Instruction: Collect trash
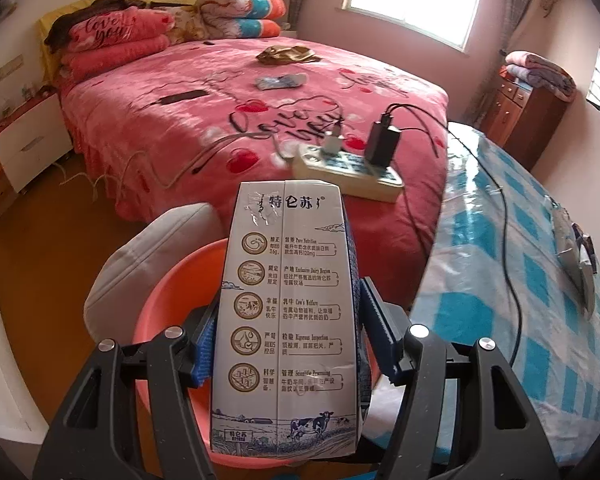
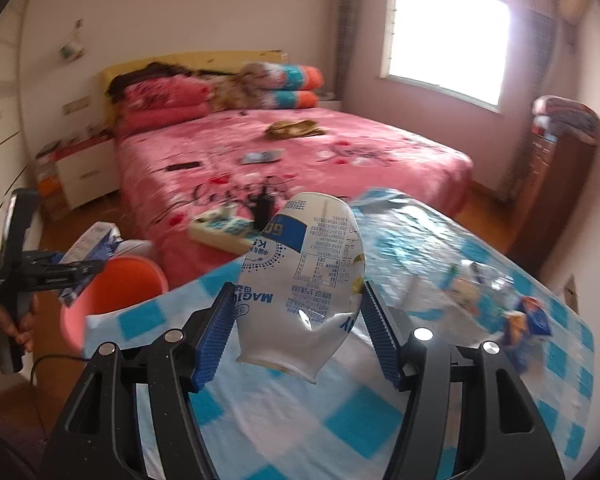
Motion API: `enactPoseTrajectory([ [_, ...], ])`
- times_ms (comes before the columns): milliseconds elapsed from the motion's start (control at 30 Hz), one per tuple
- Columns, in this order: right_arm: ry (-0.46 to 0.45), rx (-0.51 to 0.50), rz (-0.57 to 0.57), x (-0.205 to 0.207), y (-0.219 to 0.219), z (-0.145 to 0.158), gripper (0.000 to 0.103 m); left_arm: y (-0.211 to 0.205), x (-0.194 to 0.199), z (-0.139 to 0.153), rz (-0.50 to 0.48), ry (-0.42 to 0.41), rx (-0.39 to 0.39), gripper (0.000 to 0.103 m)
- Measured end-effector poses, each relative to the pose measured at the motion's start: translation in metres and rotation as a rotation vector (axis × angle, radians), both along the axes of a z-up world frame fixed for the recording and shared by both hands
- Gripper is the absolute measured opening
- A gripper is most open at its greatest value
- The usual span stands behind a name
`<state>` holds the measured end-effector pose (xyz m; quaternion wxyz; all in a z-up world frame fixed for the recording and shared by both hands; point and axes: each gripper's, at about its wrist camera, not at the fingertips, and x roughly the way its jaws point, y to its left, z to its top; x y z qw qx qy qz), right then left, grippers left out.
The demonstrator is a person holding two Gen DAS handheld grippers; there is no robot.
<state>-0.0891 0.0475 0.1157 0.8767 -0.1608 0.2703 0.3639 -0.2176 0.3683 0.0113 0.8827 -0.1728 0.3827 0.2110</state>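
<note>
My left gripper (image 1: 288, 336) is shut on a tall white milk carton (image 1: 288, 300), held upright over an orange-pink bucket (image 1: 156, 300) that stands beside the table. In the right wrist view that same gripper (image 2: 80, 268) and carton (image 2: 96, 240) hang above the bucket (image 2: 120, 292), with a person's hand (image 2: 4, 320) on the handle. My right gripper (image 2: 300, 336) is shut on a crushed white cup (image 2: 300, 280) with a blue label, above the blue-checked tablecloth (image 2: 340, 420). More wrappers (image 2: 528, 316) lie at the table's far right.
A pink bed (image 1: 180, 128) fills the room behind, with a power strip (image 1: 348, 172) and chargers near its foot. A black cable (image 1: 508, 240) runs across the table. A grey cushion (image 1: 152, 256) sits against the bucket. A wooden dresser (image 2: 548, 192) stands at the right wall.
</note>
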Motion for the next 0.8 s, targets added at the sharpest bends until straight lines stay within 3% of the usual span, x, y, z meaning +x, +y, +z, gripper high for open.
enactPoseTrajectory([
  [467,0.077,-0.124,0.310,-0.039,0.122,-0.033,0.064,0.026,-0.021,-0.030,0.065,0.034,-0.052,0.063],
  [800,0.113,-0.201,0.452,-0.053,0.185,-0.057,0.064,0.036,-0.028,-0.055,0.090,0.064,-0.093,0.063],
])
